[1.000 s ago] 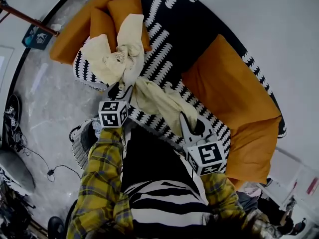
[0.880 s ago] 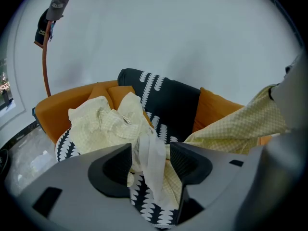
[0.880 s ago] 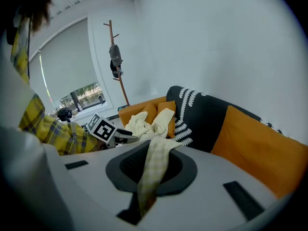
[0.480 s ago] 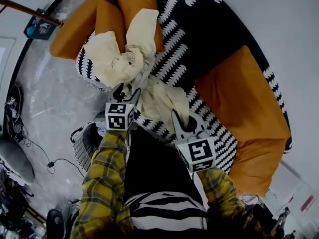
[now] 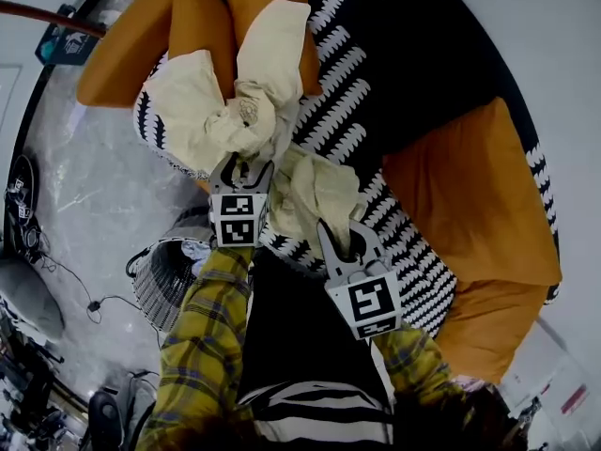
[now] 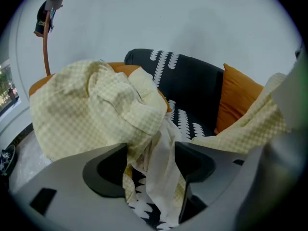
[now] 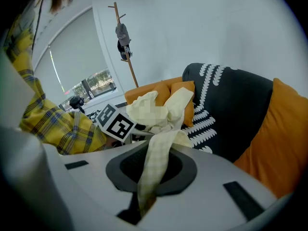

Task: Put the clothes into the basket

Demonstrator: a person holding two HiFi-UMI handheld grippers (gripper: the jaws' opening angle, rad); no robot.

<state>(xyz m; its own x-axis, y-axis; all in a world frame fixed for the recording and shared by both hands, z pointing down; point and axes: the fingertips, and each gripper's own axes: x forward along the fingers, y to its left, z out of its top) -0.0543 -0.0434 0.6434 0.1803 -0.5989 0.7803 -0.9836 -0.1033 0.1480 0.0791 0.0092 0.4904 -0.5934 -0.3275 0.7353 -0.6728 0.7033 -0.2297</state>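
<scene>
Pale yellow checked clothes (image 5: pixel 211 111) lie bunched on the black-and-white patterned sofa (image 5: pixel 394 54), and a fold (image 5: pixel 315 191) of them trails down toward me. My left gripper (image 5: pixel 242 167) sits at the lower edge of the bunch. Its jaws have just been opening and stand wide; in the left gripper view, cloth (image 6: pixel 96 109) hangs loose between the left gripper (image 6: pixel 150 150) jaws, and the pads do not press on it. My right gripper (image 5: pixel 340 235) is shut on a strip of the yellow cloth (image 7: pixel 156 153), which runs up out of the right gripper (image 7: pixel 151 166). The wire basket (image 5: pixel 160 275) stands on the floor at the left.
Orange cushions (image 5: pixel 470 205) lie along the sofa's right side and at its far left end (image 5: pixel 197 26). A coat stand (image 7: pixel 126 42) rises behind the sofa by a window. Cables and dark gear (image 5: pixel 38 280) lie on the grey floor beside the basket.
Both grippers have come down toward the sofa and closer to the bunched clothes. The left jaws have spread wider round the cloth. The fold by the right gripper has gathered up.
</scene>
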